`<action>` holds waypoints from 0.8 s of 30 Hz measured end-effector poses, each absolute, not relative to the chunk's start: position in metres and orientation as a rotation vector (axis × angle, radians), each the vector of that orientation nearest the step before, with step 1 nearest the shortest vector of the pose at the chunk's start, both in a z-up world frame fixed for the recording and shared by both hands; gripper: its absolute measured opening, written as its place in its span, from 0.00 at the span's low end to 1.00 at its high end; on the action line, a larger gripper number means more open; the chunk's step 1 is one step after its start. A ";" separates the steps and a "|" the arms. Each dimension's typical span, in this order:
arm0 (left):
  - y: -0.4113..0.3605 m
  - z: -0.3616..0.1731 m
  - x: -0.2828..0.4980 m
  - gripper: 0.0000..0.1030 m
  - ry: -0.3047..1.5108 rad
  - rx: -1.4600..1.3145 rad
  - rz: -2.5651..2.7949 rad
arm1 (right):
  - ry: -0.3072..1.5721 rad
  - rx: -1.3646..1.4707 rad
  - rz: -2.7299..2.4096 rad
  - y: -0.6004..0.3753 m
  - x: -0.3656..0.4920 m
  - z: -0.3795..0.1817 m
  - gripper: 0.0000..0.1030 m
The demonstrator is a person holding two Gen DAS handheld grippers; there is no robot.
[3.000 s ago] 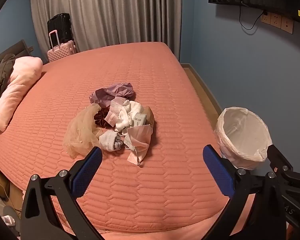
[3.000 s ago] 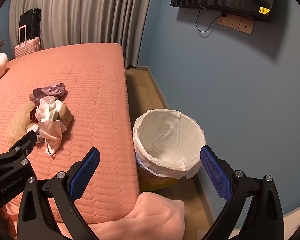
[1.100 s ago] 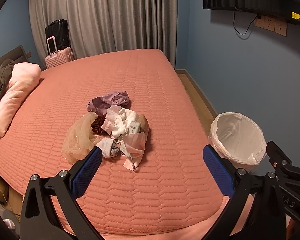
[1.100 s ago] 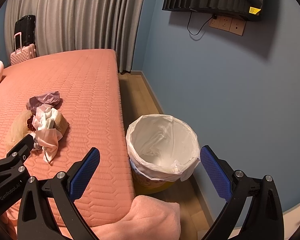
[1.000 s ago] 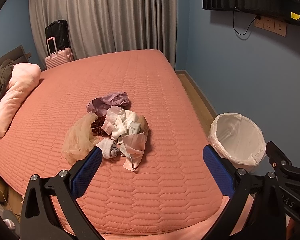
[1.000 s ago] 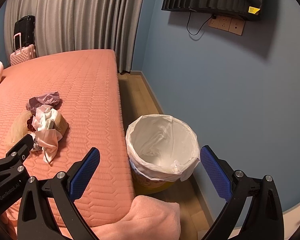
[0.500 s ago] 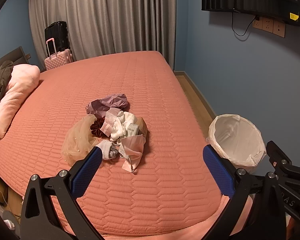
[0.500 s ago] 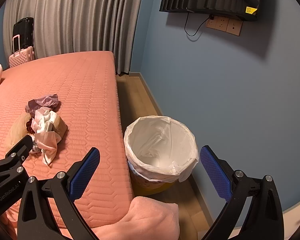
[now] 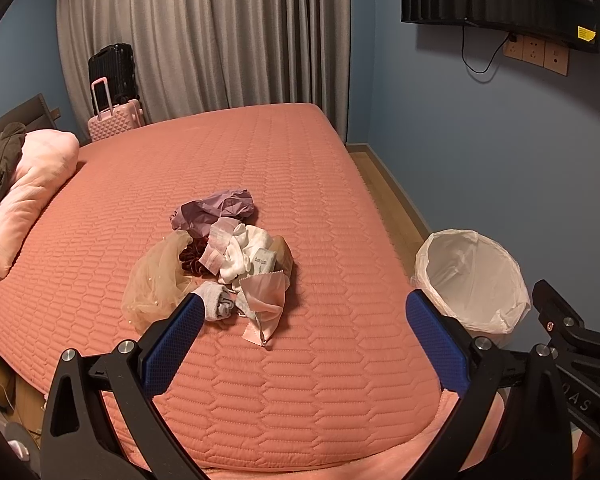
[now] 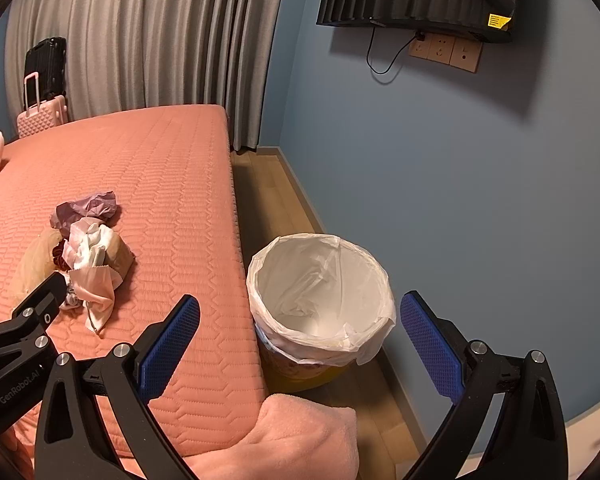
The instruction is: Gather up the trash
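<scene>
A heap of trash [image 9: 224,258] lies in the middle of the salmon bed [image 9: 300,184]: crumpled purple paper [image 9: 214,212], white tissues, a pink face mask [image 9: 266,298] and a beige net. The same heap [image 10: 86,258] shows at the left of the right wrist view. A bin lined with a white bag [image 9: 474,280] stands on the floor beside the bed's right edge; its inside [image 10: 320,284] looks empty. My left gripper [image 9: 300,340] hangs open, short of the heap. My right gripper [image 10: 300,340] is open too, above and in front of the bin.
A pink pillow [image 9: 28,184] and dark clothing lie at the bed's left. Pink and black suitcases [image 9: 114,100] stand by grey curtains. A pink cloth [image 10: 292,440] drapes the bed's near corner. A blue wall with sockets [image 10: 444,52] borders a wooden floor strip [image 10: 276,200].
Both grippers have drawn back and up a little, so the heap and the bin look slightly smaller and farther. Nothing was taken hold of; both jaws stay wide.
</scene>
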State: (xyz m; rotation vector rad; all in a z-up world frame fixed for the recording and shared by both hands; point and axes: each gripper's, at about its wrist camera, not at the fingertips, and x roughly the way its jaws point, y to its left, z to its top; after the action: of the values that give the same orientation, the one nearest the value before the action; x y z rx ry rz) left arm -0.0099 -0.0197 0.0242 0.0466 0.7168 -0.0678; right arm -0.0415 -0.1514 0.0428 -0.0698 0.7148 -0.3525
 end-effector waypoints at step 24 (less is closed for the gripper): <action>0.039 0.007 0.011 0.94 0.724 0.006 -0.034 | 0.677 -0.038 -0.314 -0.120 -0.028 0.044 0.94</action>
State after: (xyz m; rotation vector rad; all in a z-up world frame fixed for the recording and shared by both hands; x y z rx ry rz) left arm 0.0109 0.0388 0.0069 0.0062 0.7238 -0.0340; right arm -0.0282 -0.1200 0.0439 -0.0381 0.6770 -0.3144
